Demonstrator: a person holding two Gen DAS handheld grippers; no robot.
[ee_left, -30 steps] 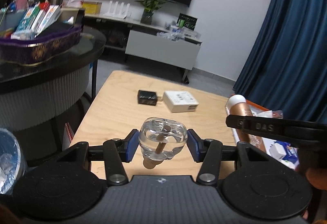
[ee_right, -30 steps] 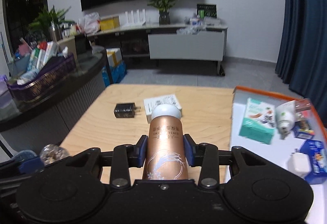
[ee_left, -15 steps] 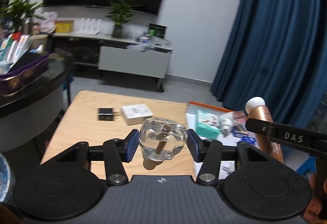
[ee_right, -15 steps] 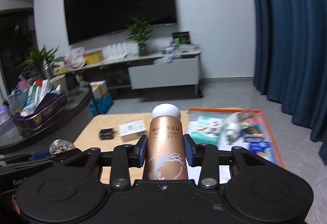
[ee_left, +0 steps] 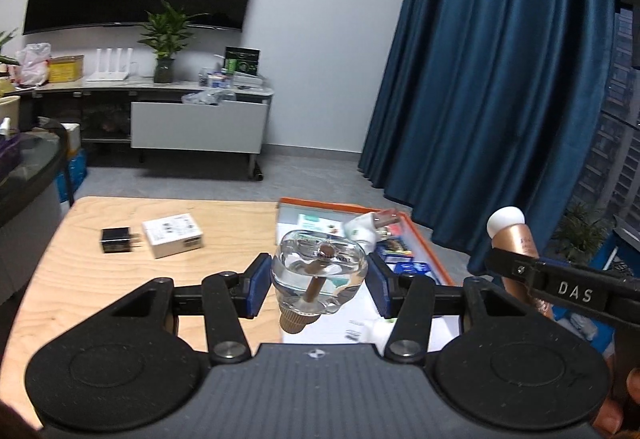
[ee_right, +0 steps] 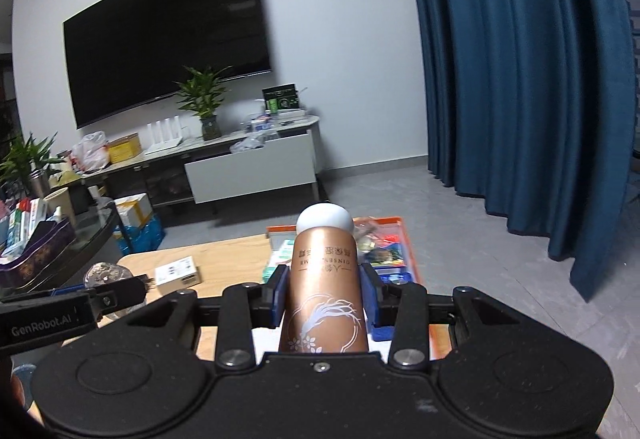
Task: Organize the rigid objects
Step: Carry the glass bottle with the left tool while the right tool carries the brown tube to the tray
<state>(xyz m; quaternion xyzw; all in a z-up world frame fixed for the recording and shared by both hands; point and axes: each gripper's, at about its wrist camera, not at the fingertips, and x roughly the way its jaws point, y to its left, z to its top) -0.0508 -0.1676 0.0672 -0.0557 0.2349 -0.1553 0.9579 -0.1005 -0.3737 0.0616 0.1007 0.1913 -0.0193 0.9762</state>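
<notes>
My left gripper [ee_left: 318, 285] is shut on a clear glass bottle [ee_left: 320, 271] with a brown stopper, held above the wooden table [ee_left: 120, 279]. My right gripper [ee_right: 325, 299] is shut on a copper-coloured bottle [ee_right: 324, 279] with a white round cap; that bottle [ee_left: 516, 243] also shows at the right of the left wrist view. Both hover near the near end of an orange-rimmed white tray [ee_left: 424, 239] holding several small boxes and tubes. A white box [ee_left: 172, 235] and a black charger [ee_left: 116, 240] lie on the table to the left.
A dark glass table [ee_right: 80, 243] with a purple basket [ee_right: 32, 259] stands to the left. A TV cabinet [ee_left: 196, 123] with plants runs along the far wall. Blue curtains [ee_left: 500, 79] hang to the right. Grey floor lies beyond the table.
Both grippers have swung right and risen a little, bottles still held. The tray has come into the middle of the views and the box and charger have slid left.
</notes>
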